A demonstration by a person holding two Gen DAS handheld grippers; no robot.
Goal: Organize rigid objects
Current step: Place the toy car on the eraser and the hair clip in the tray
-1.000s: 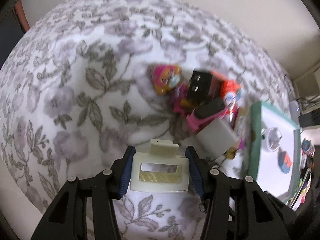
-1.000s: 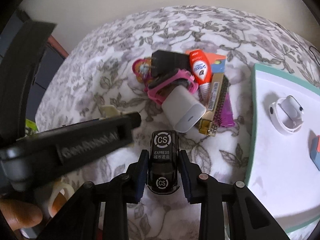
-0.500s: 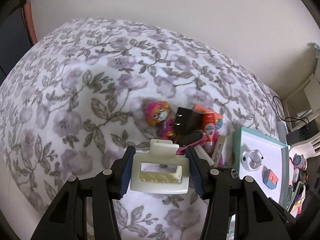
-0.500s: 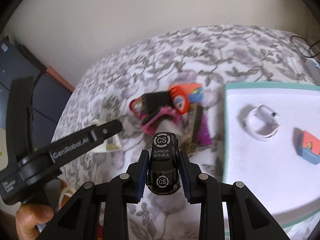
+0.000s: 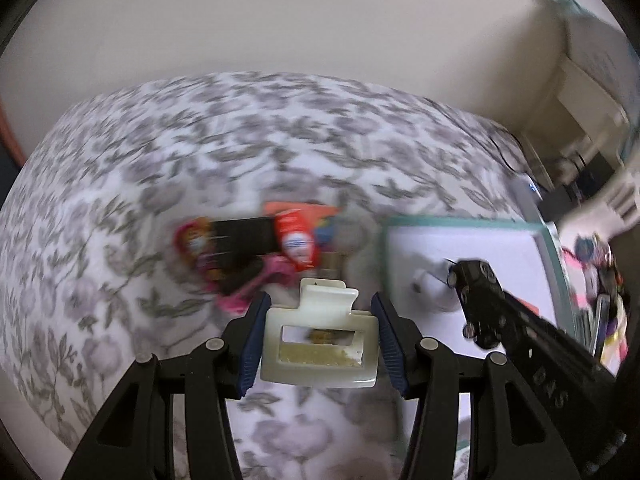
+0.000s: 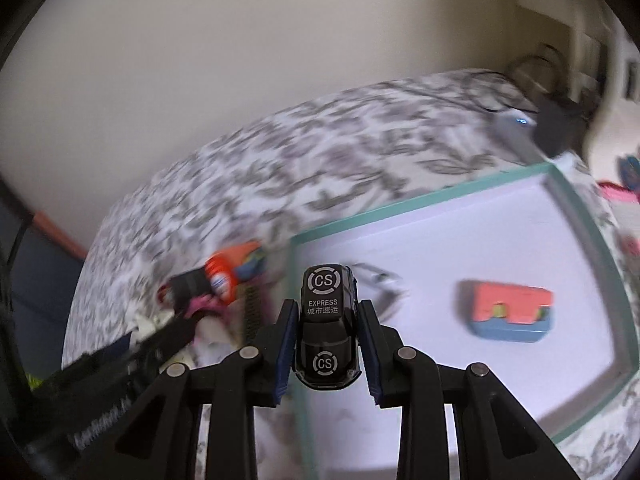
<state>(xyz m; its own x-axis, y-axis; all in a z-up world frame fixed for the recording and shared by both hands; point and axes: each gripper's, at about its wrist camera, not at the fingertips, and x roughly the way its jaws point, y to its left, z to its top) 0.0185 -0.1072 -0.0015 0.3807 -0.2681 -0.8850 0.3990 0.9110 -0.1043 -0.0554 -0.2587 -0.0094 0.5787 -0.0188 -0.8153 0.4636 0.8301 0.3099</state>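
My left gripper (image 5: 320,340) is shut on a cream hair claw clip (image 5: 320,340), held above the floral bedspread near the tray's left edge. A black toy car (image 6: 326,332) marked CS EXPRESS sits between the pads of my right gripper (image 6: 326,344), which is shut on it over the left part of the white tray with the teal rim (image 6: 424,196). In the left wrist view that car (image 5: 476,304) and the right gripper hang over the same tray (image 5: 460,222). A pile of small items (image 5: 264,248) lies left of the tray: black adapter, red tube, pink toy.
On the tray lie an orange and blue block (image 6: 510,310) and a white watch-like band (image 6: 376,278), partly hidden by the car. The floral bedspread (image 5: 200,152) spreads left and back to a beige wall. Cables and clutter (image 5: 596,280) sit past the tray's right side.
Both grippers have risen and swung right toward the tray, each keeping its object. The car now hangs over the tray, and the pile has slid left in both views.
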